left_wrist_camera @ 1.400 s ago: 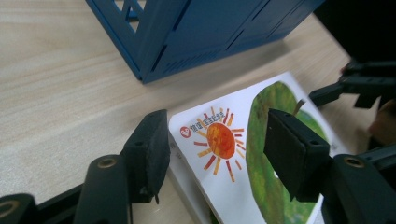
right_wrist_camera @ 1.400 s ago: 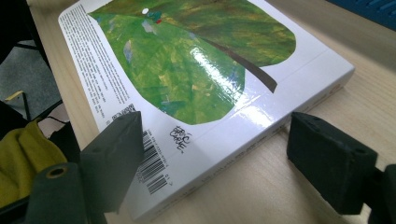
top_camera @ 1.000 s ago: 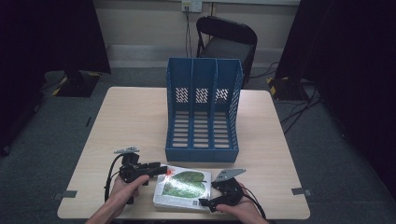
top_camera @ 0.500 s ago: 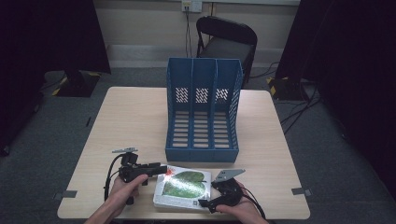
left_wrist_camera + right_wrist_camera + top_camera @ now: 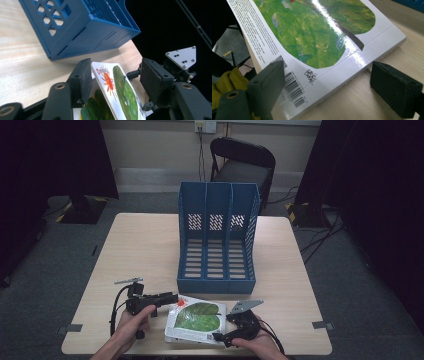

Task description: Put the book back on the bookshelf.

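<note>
A picture book [image 5: 195, 320] with a green leaf on its white cover lies at the table's near edge. My left gripper [image 5: 171, 298] is at the book's upper left corner, jaws open. In the left gripper view that corner of the book [image 5: 120, 90] sticks up, tilted, between the two pads [image 5: 83, 75], resting against the left one. My right gripper [image 5: 220, 338] is open at the book's near right corner. In the right gripper view its jaws straddle the barcode corner of the book [image 5: 312, 37], one pad [image 5: 270, 80] over the cover and the other beside the spine on the table.
A blue three-slot file rack [image 5: 216, 240] stands in the middle of the wooden table [image 5: 140, 250], its open front just beyond the book. A black chair [image 5: 242, 165] is behind the table. A hand holds each gripper at the table's near edge.
The left gripper has shifted slightly at the book's corner. The book and the right gripper stay about where they were.
</note>
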The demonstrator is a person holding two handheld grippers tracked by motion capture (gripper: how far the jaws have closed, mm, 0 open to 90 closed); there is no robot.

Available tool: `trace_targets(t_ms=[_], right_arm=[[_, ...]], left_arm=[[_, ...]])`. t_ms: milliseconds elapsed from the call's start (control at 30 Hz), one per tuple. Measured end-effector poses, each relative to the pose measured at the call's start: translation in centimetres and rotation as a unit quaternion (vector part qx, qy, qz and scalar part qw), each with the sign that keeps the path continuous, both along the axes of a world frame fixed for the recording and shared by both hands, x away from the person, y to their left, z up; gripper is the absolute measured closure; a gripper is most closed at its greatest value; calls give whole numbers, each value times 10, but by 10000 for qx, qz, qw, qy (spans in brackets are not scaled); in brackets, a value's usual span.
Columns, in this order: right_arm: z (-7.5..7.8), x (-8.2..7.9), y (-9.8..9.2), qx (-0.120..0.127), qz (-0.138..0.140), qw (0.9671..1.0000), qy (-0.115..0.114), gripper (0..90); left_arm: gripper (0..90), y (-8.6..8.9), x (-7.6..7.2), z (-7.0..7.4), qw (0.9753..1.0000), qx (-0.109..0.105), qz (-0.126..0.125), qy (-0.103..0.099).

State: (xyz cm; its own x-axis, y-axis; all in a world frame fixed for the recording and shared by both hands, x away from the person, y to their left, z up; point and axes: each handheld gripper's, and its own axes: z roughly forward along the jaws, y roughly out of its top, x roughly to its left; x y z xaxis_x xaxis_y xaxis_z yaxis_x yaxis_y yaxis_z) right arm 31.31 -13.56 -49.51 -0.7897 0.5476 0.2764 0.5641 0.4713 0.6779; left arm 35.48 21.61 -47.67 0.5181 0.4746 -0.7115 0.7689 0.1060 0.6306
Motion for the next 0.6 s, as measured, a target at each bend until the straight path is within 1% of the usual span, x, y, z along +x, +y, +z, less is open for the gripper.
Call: trace_targets(t_ms=[100, 133, 167, 200, 233, 267, 300, 333, 367, 400, 433, 467, 600], right_arm=[[0, 0, 0, -12, -6, 10000, -16, 121], [0, 0, 0, -6, -9, 10000, -19, 120], [0, 0, 0, 41, -19, 10000, 5, 121], [0, 1, 0, 77, -17, 10000, 38, 124], [0, 1, 0, 88, -8, 9999, 54, 125], [-1, 1, 0, 69, -4, 10000, 27, 124], [-1, 1, 0, 69, -4, 10000, 27, 124], [-1, 0, 1, 64, -7, 10000, 11, 125], [0, 0, 0, 70, -10, 10000, 21, 127], [0, 0, 0, 79, -5, 10000, 24, 129], [0, 0, 0, 77, 0, 10000, 17, 130], [-1, 0, 0, 76, 6, 10000, 12, 131], [-1, 0, 1, 58, 49, 10000, -22, 139]], left_arm=[[422, -1, 0, 0, 10000, 2, 49, 58], [424, -3, 1, -3, 9994, -268, -84, 205], [428, -7, 0, -4, 9992, -277, -184, 241], [433, -13, -1, -6, 9990, -169, -312, 263], [433, -21, -3, -6, 9988, 65, -412, 254], [425, -28, -4, -6, 9983, 252, -478, 238], [424, -28, -4, -6, 9983, 252, -478, 238], [424, -32, -5, -5, 9974, 351, -595, 202], [441, -32, -5, -5, 9971, 426, -610, 129], [492, -30, -4, -5, 9970, 438, -619, 161], [505, -30, -4, -5, 9970, 438, -619, 161], [507, -30, -4, -6, 9958, 587, -676, 163], [500, -36, -5, -9, 9932, 705, -867, 323]])
